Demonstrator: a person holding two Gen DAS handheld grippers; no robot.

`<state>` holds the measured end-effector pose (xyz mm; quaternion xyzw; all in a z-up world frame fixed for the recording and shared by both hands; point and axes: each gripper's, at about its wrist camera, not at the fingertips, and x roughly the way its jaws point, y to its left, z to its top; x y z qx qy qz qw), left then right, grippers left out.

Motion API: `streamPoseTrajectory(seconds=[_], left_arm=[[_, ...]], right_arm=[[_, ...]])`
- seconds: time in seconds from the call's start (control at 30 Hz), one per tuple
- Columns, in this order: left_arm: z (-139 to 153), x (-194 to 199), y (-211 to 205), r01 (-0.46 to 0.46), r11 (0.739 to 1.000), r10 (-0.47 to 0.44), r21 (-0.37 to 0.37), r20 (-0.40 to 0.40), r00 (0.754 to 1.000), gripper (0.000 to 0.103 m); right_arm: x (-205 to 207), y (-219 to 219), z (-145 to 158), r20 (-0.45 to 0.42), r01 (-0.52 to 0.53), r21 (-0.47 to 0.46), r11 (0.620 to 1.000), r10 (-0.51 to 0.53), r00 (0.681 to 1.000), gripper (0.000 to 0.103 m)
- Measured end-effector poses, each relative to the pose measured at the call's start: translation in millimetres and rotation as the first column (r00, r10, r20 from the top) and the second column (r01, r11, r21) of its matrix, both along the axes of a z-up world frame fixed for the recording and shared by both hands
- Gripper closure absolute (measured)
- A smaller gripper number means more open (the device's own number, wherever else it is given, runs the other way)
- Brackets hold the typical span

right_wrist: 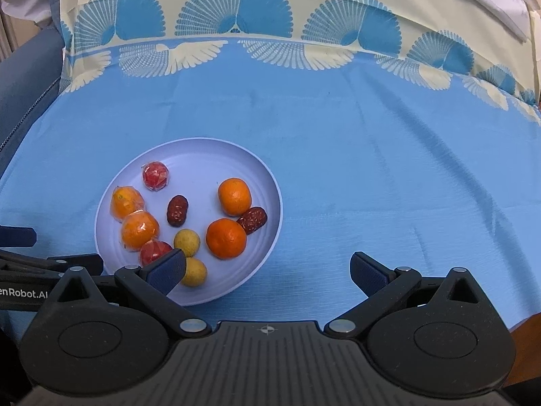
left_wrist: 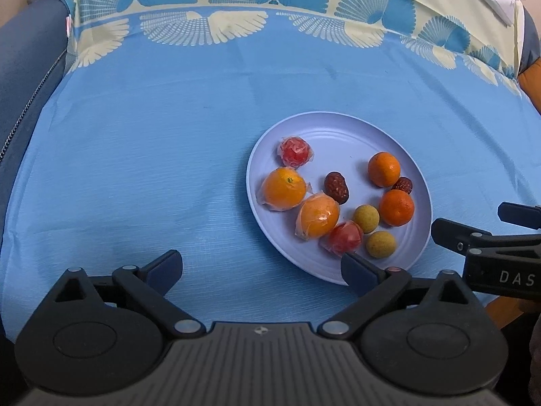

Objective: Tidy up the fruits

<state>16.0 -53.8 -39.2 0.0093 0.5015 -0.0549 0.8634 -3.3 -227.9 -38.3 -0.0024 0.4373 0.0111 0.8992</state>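
A pale blue plate (left_wrist: 338, 128) (right_wrist: 203, 145) sits on the blue tablecloth and holds several fruits: bare oranges (left_wrist: 396, 207) (right_wrist: 226, 238), plastic-wrapped oranges (left_wrist: 284, 188) (right_wrist: 139, 230), wrapped red fruits (left_wrist: 295, 152) (right_wrist: 155, 175), dark red dates (left_wrist: 336, 187) (right_wrist: 177, 210) and small yellow-green fruits (left_wrist: 366, 218) (right_wrist: 187, 243). My left gripper (left_wrist: 262, 269) is open and empty, low over the cloth at the plate's near left edge. My right gripper (right_wrist: 268, 270) is open and empty at the plate's near right edge; it also shows in the left wrist view (left_wrist: 473, 226).
The blue tablecloth (left_wrist: 152, 152) (right_wrist: 389, 169) has a cream fan-patterned border (left_wrist: 270, 0) at the far side. A dark blue zipped cushion (left_wrist: 23, 101) lies at the left. An orange-brown edge (left_wrist: 531, 81) shows at the right.
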Motion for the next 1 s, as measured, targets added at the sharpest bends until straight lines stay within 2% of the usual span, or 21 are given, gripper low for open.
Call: streamPoseTrajectory(seconds=[1.0], left_arm=[[-1.5, 1.5, 0.4, -0.007, 0.999, 0.006, -0.034, -0.025, 1.0, 0.001]], right_arm=[[2.0, 2.2, -4.0, -0.02, -0.012, 0.005, 1.0, 0.012, 1.0, 0.001]])
